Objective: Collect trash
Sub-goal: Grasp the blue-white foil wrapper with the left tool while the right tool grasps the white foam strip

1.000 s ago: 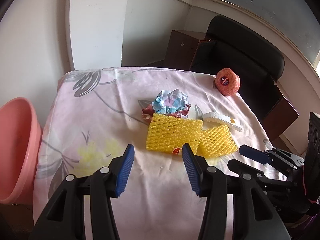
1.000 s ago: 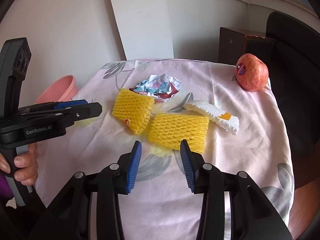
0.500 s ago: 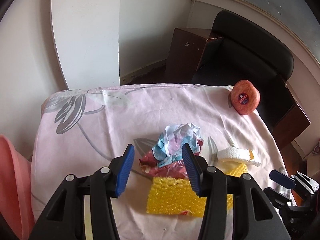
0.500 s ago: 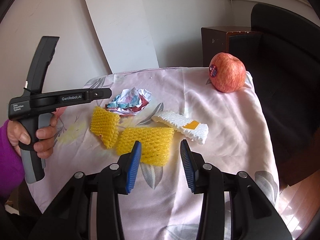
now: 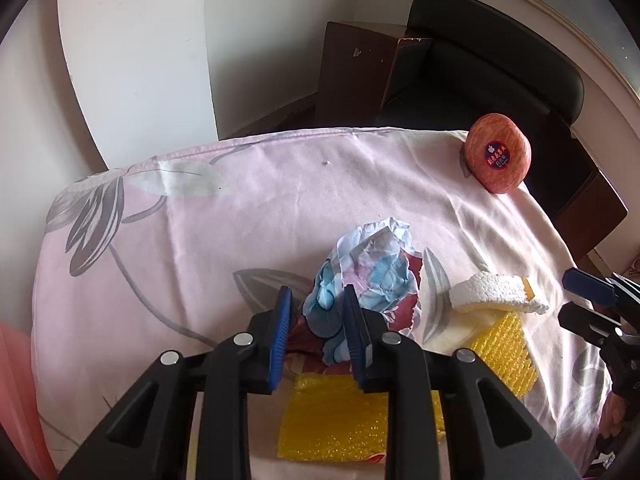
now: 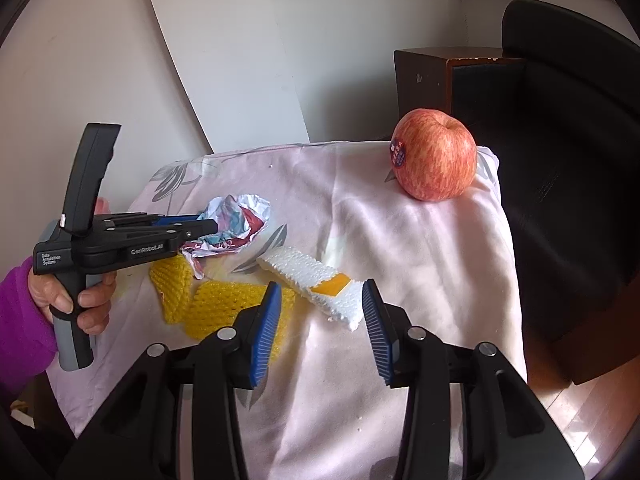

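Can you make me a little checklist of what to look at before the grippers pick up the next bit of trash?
1. Left hand-held gripper around the crumpled wrapper: ok; its jaws have just been closing.
2. Wrapper pinched firmly: cannot tell.
3. Right hand-held gripper open, jaws just widened: ok.
4. White foam strip lined up between the right jaws: ok.
5. Apple away from the trash: ok.
6. Pink tub within reach: cannot tell.

Left gripper [image 5: 316,320] pitched down, jaws just been closing, blue pads [image 5: 282,336] now pinching the crumpled wrapper [image 5: 372,276]; person's hand [image 6: 80,296] in a purple sleeve [image 6: 20,328] on its grip; right gripper [image 6: 320,328] pitched down, jaws just been opening, nothing between the pads
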Tool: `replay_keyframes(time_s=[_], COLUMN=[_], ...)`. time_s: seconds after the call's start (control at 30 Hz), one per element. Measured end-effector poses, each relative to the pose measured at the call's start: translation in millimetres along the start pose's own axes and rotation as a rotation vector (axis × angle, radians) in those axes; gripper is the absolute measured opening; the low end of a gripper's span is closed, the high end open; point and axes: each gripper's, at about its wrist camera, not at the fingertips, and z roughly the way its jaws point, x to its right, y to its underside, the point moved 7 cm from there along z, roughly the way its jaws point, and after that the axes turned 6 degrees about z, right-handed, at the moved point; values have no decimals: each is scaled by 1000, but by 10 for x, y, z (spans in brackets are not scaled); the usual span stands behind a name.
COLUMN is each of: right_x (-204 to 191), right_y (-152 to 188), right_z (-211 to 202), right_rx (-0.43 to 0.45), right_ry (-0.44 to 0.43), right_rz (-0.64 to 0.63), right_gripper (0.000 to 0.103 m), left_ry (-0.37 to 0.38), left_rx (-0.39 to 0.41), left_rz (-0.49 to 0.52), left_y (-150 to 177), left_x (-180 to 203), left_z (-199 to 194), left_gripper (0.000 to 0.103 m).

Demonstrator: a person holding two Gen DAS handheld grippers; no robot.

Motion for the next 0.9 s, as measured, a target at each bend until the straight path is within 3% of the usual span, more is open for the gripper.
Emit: replay_keyframes(time_s=[0.37,0.9], right_x=[66,54], right_y=[-16,120], right_z=[468,248], right_rx=[-125,-53], right_ry=[-33,27], right_rz=[-85,-76], right_gripper=[52,44], left_ry=[22,14], left_rx=[45,75], left_rz=[-73,-142], left_y=[138,358], left_x=[-63,-91], left_z=[-384,-700], left_gripper=[18,18])
